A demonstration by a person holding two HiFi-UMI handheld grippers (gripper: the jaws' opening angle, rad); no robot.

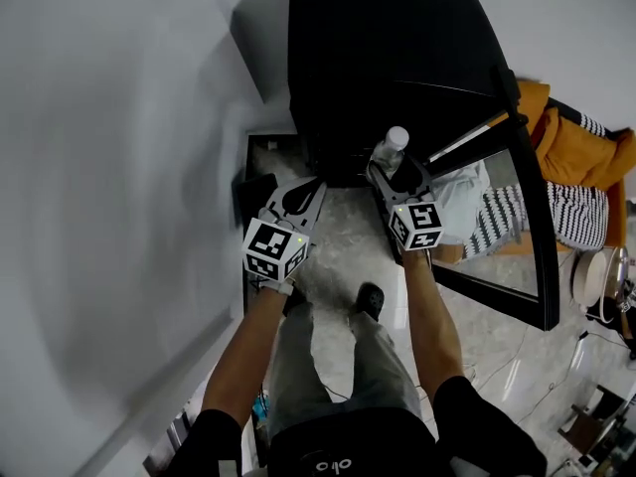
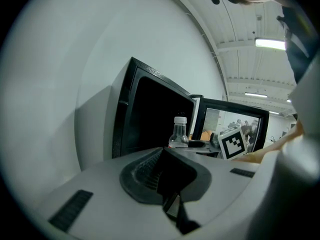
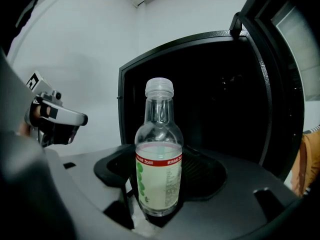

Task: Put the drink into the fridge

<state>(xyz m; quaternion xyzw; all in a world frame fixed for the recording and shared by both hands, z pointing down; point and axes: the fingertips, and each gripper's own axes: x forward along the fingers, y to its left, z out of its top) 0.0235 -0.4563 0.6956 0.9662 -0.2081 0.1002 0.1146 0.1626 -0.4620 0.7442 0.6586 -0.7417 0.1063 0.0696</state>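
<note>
Pale tiled floor — blk fridge & a shoe on it.

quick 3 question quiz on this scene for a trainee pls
1. True or false: the fridge door stands open.
2. The bottle has a cap that is: A red, B white, C blue.
3. Which tool grips the bottle?
Key: 1 true. 2 B. 3 the right tool.
</note>
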